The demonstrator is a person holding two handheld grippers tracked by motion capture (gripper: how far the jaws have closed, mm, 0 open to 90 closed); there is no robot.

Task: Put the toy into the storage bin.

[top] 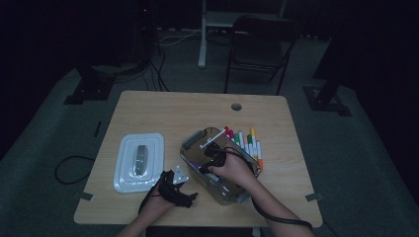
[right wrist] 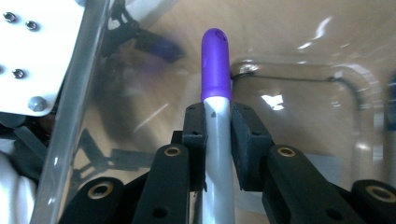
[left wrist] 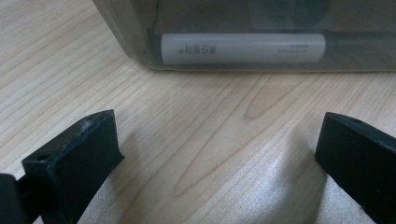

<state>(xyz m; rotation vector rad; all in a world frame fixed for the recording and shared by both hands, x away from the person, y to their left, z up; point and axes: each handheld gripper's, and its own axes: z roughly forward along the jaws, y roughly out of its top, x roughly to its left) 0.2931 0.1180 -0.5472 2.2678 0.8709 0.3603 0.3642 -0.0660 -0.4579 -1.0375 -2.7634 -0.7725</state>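
Right gripper view shows the right gripper (right wrist: 217, 135), jaws clamped on a purple-capped marker (right wrist: 216, 88), inside the clear bin (top: 193, 140) at bench centre. Left gripper (left wrist: 215, 154) rests open, near-left. Next: lower and release; loose markers (top: 247, 140) wait far-right.

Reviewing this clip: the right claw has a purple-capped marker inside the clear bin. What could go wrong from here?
1. The right claw grips the marker close to its cap, leaving the long body behind the pads; it might pivot or slip on release.
2. The claw is low inside the bin, so it may knock the wall and shift the bin.
3. The open left claw sits beside the bin without holding it, so nothing steadies the bin.
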